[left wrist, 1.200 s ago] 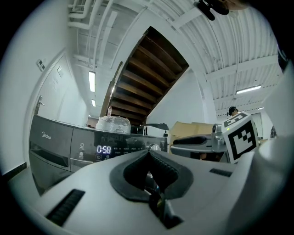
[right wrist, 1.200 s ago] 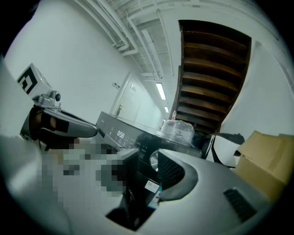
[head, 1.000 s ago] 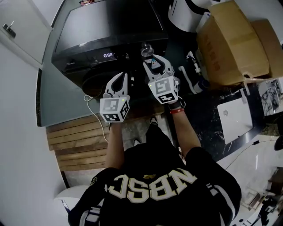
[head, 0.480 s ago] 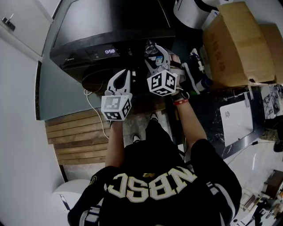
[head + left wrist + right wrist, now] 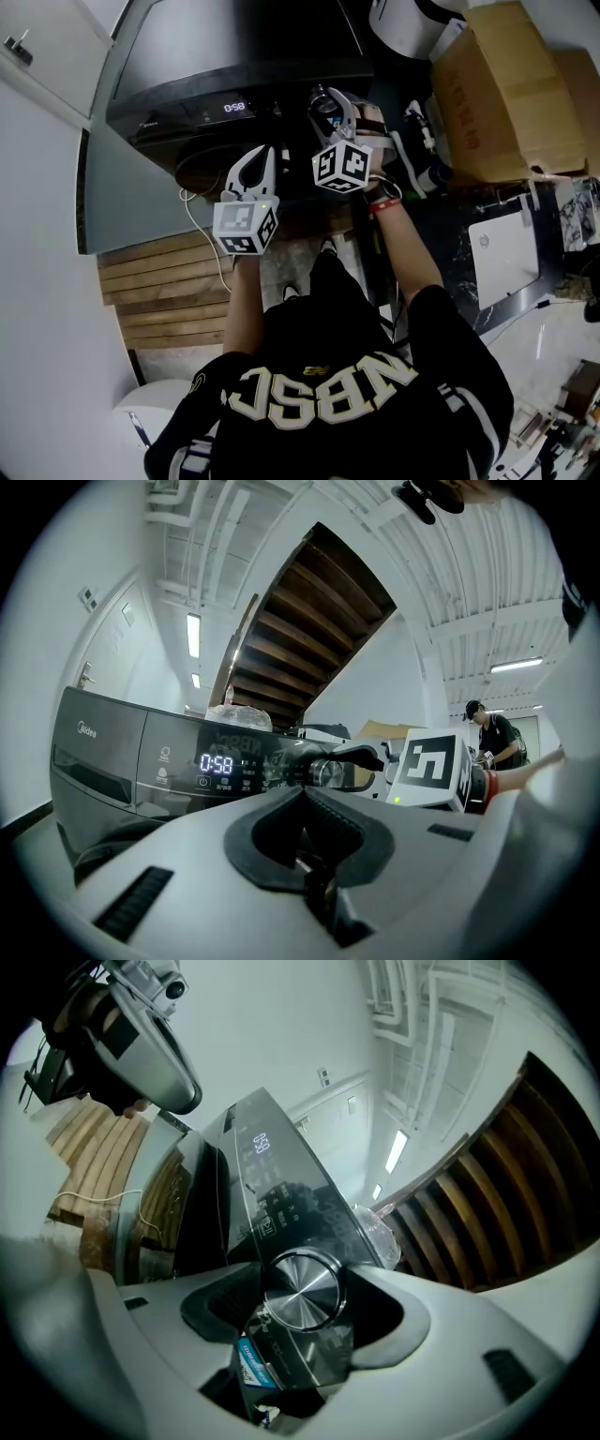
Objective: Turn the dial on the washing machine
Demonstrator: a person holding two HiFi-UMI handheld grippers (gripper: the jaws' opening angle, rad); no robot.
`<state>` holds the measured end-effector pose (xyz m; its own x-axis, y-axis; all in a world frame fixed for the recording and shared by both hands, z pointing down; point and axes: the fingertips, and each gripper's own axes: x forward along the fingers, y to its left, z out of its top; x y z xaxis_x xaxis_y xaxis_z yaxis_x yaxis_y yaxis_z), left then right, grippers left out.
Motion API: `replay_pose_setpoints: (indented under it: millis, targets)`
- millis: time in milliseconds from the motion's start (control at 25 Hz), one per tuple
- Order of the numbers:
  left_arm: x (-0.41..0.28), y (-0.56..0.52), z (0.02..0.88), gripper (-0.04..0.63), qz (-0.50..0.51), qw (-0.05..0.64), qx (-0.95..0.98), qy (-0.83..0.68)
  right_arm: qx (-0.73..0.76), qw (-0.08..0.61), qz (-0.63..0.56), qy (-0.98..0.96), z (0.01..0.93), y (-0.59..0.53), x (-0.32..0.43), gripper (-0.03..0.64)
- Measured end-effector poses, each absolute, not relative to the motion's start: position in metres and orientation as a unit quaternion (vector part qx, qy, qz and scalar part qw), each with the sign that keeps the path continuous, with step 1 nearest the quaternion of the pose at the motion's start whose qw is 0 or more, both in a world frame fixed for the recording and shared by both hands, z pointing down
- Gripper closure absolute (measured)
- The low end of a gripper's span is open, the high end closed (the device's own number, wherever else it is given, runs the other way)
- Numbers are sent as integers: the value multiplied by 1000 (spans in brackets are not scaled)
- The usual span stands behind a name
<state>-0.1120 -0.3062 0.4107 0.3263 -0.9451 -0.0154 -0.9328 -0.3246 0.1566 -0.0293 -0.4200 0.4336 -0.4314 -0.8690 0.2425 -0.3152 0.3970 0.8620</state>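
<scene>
Fingers of our right gripper (image 5: 309, 1299) stand wide apart with the washing machine's chrome dial (image 5: 302, 1288) between them. They have just been opening, and neither pad looks to press on the knob, so we read this as a let-go rather than a grip. We hold the gripper rolled onto its side and square to the dial's face, so the jaws straddle it from two sides. That suits taking a fresh hold for a further twist, or backing straight off if the setting is right.

The dial sits at the right end of the control panel, just under the front top edge of the washing machine (image 5: 234, 56). The lit display (image 5: 217, 763), further left along the same panel, reads 0:58.

Our left gripper (image 5: 265, 153) has its fingers closed on nothing. It hangs in front of the door, below the panel's middle and apart from the dial, where it blocks neither the display nor the right hand. Cardboard boxes (image 5: 497, 84) crowd the floor past the machine's right side, so we judge the approach is best kept straight from the front.
</scene>
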Motion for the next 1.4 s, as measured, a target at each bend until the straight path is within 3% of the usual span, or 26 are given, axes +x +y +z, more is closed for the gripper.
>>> replay_pose_setpoints:
  millis: [1400]
  targets:
    - [-114,-301,411,586,-66,64,809,-580,398,373,-390,-742,435,-421,-27,336]
